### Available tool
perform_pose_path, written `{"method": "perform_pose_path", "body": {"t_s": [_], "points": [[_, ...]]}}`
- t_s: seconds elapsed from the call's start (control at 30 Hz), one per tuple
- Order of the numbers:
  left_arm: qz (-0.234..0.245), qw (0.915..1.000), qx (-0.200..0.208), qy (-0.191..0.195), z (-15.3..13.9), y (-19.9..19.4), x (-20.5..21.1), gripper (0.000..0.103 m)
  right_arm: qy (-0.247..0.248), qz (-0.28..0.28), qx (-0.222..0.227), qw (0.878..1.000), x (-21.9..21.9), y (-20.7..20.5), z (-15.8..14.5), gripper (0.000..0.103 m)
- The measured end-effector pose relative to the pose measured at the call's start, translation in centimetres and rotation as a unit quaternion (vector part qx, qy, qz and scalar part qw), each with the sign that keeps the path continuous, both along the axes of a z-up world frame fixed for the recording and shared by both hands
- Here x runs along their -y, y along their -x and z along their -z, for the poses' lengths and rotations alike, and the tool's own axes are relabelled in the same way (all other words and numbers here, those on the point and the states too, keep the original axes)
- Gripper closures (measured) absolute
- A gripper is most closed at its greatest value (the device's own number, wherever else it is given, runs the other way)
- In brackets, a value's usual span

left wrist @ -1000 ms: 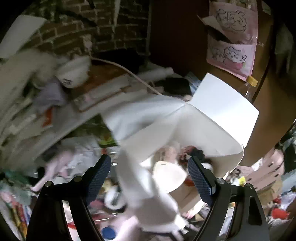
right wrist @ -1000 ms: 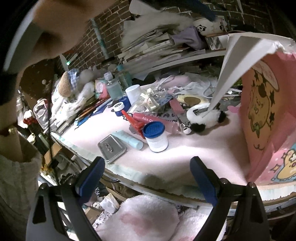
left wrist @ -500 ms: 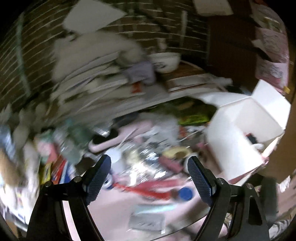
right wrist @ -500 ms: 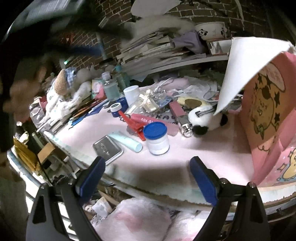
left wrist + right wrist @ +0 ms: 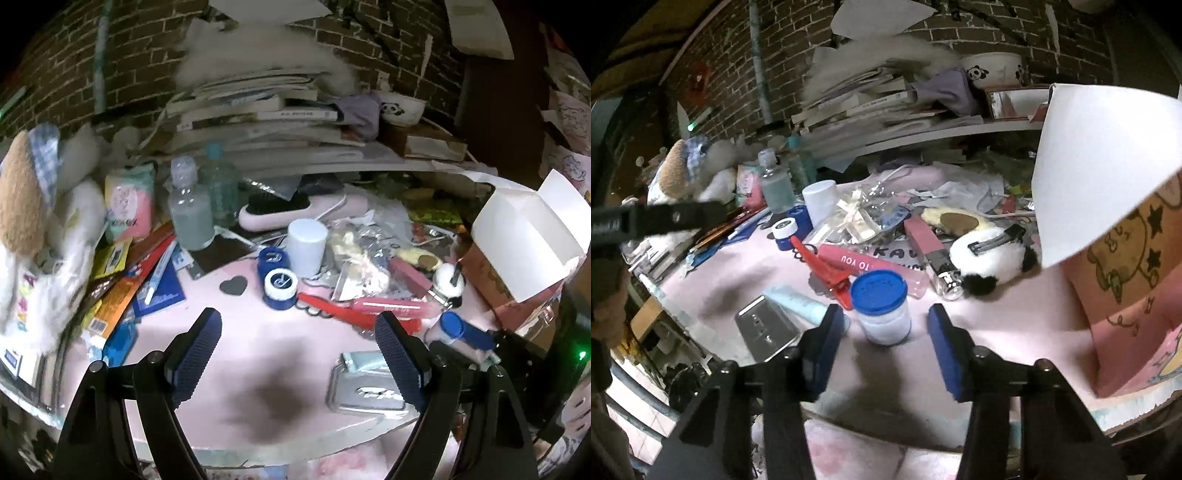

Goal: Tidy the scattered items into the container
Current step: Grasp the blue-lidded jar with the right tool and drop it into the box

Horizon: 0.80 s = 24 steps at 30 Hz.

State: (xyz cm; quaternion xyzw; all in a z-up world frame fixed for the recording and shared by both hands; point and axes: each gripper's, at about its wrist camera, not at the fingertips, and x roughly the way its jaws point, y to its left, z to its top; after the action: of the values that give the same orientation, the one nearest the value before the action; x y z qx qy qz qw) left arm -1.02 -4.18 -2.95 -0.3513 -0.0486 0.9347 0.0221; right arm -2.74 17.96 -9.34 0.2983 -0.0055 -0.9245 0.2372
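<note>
In the right wrist view, a flat silver metal tin [image 5: 766, 328] lay at the left on the pink tabletop [image 5: 1008, 325], with a pale teal plastic tube [image 5: 799, 302] just beside it. The right gripper [image 5: 886, 334] hung over the table's near edge, its blue-padded jaws closing, and a small round jar with a blue screw lid and a white frosted body [image 5: 881, 308] stood upright between them; the pads did not yet touch its sides. Just behind the jar lay a red plastic clip [image 5: 823, 267] and a long pink tube [image 5: 871, 267]. Further right sat a fluffy black-and-white panda plush [image 5: 990, 258], and at the far right stood the pink cartoon-printed cardboard box with open white flaps [image 5: 1108, 155].

In the left wrist view, the left gripper [image 5: 299, 354] had its textured dark-blue jaws wide apart with only bare tabletop between them. The jar showed at the right, near the box, partly hidden by the other gripper.
</note>
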Motion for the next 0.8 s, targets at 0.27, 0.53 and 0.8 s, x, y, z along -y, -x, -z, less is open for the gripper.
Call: {"method": "perform_pose_path", "body": {"t_s": [0.27, 0.53, 0.8], "points": [[-0.002, 0.9998, 0.007, -0.02, 1.0, 0.0, 0.8, 0.02, -0.02, 0.004, -0.007, 1.0, 0.7, 0.4, -0.1, 0.077], [-0.018, 0.9996, 0.009, -0.02, 1.1, -0.5, 1.6, 0.02, -0.021, -0.023, -0.045, 0.998, 1.9, -0.7, -2.7, 0.078], [-0.017, 0.9994, 0.006, -0.028, 1.0, -0.8, 1.9, 0.02, -0.017, -0.044, -0.085, 0.995, 1.1, -0.6, -9.5, 0.078]]}}
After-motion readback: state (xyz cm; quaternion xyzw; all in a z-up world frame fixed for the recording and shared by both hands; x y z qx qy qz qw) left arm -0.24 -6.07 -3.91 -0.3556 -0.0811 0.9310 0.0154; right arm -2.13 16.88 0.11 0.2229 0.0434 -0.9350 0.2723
